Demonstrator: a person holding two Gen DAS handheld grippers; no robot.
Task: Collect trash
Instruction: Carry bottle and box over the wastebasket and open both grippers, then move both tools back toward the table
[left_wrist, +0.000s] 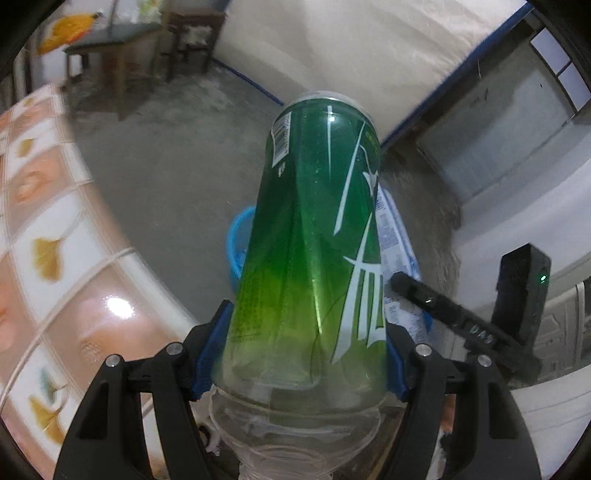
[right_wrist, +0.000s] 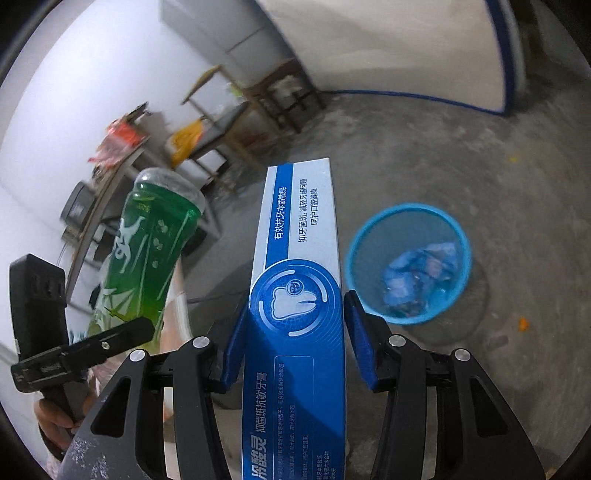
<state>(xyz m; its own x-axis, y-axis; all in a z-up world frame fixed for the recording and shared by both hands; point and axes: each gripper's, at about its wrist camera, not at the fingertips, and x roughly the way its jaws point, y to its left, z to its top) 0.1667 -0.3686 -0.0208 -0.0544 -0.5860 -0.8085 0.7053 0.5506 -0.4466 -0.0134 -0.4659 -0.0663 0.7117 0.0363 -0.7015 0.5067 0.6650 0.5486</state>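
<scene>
My left gripper is shut on a green plastic bottle, held in the air with its base pointing away. The bottle also shows in the right wrist view, at left. My right gripper is shut on a blue and white toothpaste box, which points forward. The box shows partly behind the bottle in the left wrist view. A blue mesh trash bin stands on the floor, just right of the box, with blue crumpled wrappers inside. Its rim peeks out left of the bottle.
A table with a patterned orange and white cloth lies at my left. Wooden tables and a stool stand by the far wall with bags on them. Small orange scraps lie on the bare concrete floor.
</scene>
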